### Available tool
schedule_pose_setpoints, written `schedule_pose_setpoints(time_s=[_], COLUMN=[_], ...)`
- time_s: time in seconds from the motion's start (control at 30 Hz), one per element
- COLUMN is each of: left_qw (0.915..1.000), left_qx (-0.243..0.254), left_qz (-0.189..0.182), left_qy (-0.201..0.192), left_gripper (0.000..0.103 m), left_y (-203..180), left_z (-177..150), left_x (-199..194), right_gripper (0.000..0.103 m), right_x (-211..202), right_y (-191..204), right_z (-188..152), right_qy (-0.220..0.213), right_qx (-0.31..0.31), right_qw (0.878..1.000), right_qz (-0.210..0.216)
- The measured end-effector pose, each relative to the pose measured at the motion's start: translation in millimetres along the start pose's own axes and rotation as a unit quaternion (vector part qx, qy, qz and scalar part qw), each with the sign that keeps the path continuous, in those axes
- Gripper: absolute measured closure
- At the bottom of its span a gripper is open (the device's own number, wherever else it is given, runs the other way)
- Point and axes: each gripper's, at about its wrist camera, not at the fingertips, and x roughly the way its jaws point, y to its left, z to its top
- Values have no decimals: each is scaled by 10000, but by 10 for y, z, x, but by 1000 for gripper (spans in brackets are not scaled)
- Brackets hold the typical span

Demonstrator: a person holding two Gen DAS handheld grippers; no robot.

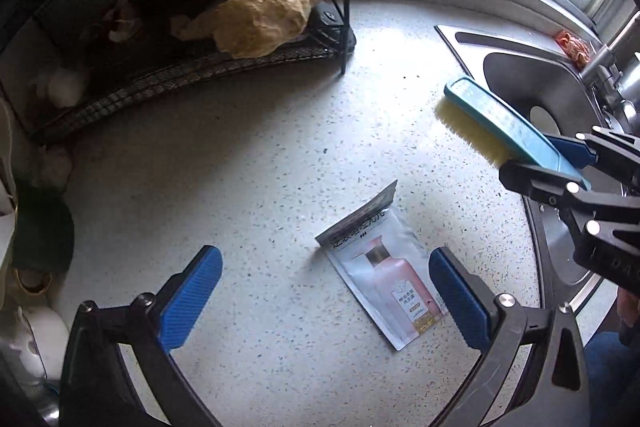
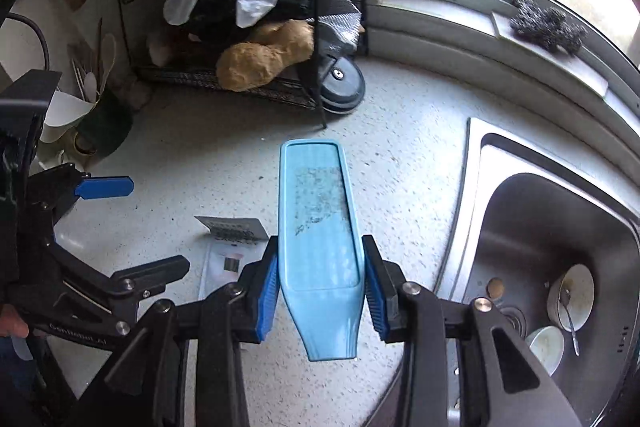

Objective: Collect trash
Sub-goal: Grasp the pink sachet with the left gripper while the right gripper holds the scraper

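The fingers of the left gripper point(image 1: 326, 297) stand wide apart, blue pads facing each other, angled down over the speckled tabletop point(image 1: 260, 155) with nothing between them. The empty sachet point(image 1: 386, 269), a flat white packet printed with a pink bottle and torn open at its top, lies flat on the tabletop just inside the right-hand finger point(image 1: 460, 299), whose pad overlaps the packet's lower edge in the left wrist view; whether they touch cannot be told. The left-hand finger is well apart from the packet.

The fingers of the right gripper point(image 2: 322, 293) are closed on the blue brush point(image 2: 320, 227), clamping its narrowing handle end from both sides. The brush sticks forward and slightly upward from the pads, its flat back facing the camera. In the left wrist view it hangs above the tabletop near the sink's point(image 1: 516, 75) edge, yellow bristles point(image 1: 468, 131) pointing down toward the tabletop, well apart from the sachet. From the right wrist view the sachet point(image 2: 230, 247) lies just left of and below the brush, between the two grippers.

Behind stands a wire rack point(image 2: 224, 83) holding ginger root point(image 2: 260, 59).
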Motion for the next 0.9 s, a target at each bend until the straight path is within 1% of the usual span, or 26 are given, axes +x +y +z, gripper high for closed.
schedule_pose_setpoints(time_s=[0.13, 0.17, 0.2, 0.23, 0.27, 0.4, 0.53, 0.57, 0.6, 0.63, 0.7, 0.73, 0.77, 0.9], left_qw=[9991, 9986, 9984, 9980, 9976, 9960, 9954, 9951, 9946, 9944, 9949, 9951, 9951, 9948], left_qx=[368, 465, 520, 550, 566, 788, 772, 815, 861, 888, 881, 862, 831, 843], left_qz=[-202, -214, -229, -285, -324, -227, -371, -401, -432, -432, -352, -343, -379, -374], left_qy=[98, 92, 75, 130, 232, 349, 431, 392, 380, 368, 350, 347, 368, 438], left_gripper=[1, 8, 17, 37, 46, 46, 46, 52, 54, 59, 69, 81, 91, 100], left_y=[-127, -142, -110, -99, -78, -85, -71, -76, -89, -87, -86, -51, -24, -84], left_z=[247, 272, 263, 294, 316, 365, 368, 363, 365, 357, 349, 313, 265, 157], left_x=[250, 273, 287, 334, 385, 579, 681, 670, 671, 663, 663, 622, 574, 482], right_gripper=[68, 68, 68, 68, 68, 68, 68, 68, 68, 68, 68, 68, 68, 68], right_x=[5, -30, -56, -30, -3, 130, 177, 188, 213, 235, 262, 270, 271, 239], right_y=[-45, -104, -181, -189, -197, -222, -232, -229, -222, -214, -195, -186, -177, -149], right_z=[-113, -140, -173, -168, -161, -115, -87, -80, -74, -73, -71, -70, -66, -62], right_qy=[90, 111, 136, 164, 198, 375, 458, 479, 504, 527, 558, 567, 569, 532], right_qx=[138, 164, 189, 214, 243, 339, 331, 331, 322, 311, 292, 288, 279, 216], right_qw=[9999, 9998, 9997, 9996, 9995, 9987, 9984, 9983, 9982, 9981, 9980, 9980, 9980, 9983], right_qz=[-33, -30, -27, -29, -27, -2, -8, -3, 5, 13, 35, 54, 71, 102])
